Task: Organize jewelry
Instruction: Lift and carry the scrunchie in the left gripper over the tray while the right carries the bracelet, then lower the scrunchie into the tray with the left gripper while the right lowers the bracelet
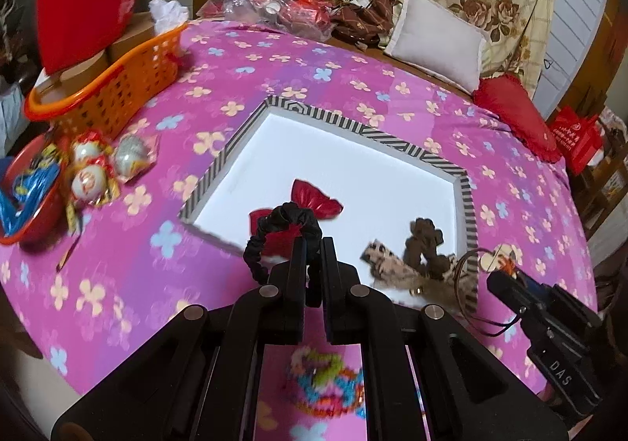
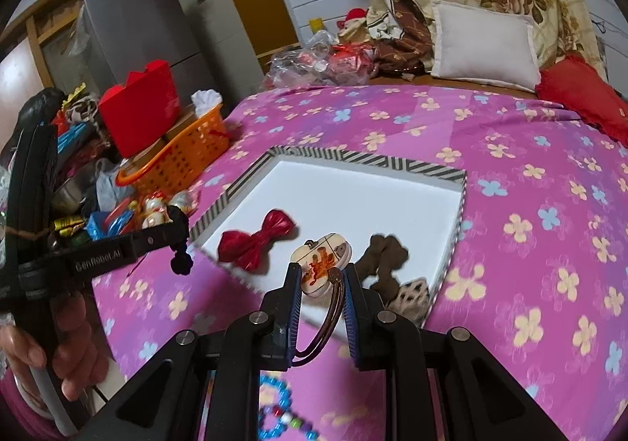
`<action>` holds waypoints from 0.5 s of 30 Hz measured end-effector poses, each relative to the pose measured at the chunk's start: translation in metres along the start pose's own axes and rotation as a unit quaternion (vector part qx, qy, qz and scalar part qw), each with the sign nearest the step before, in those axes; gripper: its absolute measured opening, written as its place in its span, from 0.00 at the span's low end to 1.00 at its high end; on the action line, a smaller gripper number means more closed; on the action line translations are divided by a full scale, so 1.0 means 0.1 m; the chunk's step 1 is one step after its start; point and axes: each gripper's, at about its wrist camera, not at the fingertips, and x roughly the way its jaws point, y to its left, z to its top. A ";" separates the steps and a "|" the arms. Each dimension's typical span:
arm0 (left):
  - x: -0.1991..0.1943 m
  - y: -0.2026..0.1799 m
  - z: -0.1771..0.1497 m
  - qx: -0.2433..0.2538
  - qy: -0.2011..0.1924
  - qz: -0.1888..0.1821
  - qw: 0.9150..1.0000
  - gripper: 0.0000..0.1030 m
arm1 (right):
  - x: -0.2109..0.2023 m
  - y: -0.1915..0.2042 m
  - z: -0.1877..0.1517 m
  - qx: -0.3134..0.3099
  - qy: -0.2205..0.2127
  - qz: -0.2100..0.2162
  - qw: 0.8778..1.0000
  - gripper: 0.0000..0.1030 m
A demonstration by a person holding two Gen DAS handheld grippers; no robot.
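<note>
Left claw (image 1: 313, 240) is clamped on a black scrunchie (image 1: 274, 233), whose loop half covers one red bow (image 1: 314, 201) in the striped tray (image 1: 251, 134). Right claw (image 2: 322, 276) grips a cream pendant (image 2: 320, 260) on a dark cord, hanging above the tray's near edge. Also inside: one brown scrunchie (image 2: 384, 256) and one leopard-print piece (image 2: 412, 297), partly hidden by that claw. Blurred beads (image 2: 276, 413) lie on the floral bedspread (image 2: 510, 166), cut off behind the claw frame.
</note>
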 end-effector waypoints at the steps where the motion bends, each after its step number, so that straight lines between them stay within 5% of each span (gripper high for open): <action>1: 0.05 -0.03 0.03 0.005 -0.001 0.002 1.000 0.05 | 0.03 -0.02 0.03 0.000 0.001 -0.001 1.000 0.18; 15: 0.77 -0.30 0.17 0.039 0.021 0.029 0.999 0.05 | 0.73 -0.29 0.11 0.015 0.042 -0.003 0.999 0.18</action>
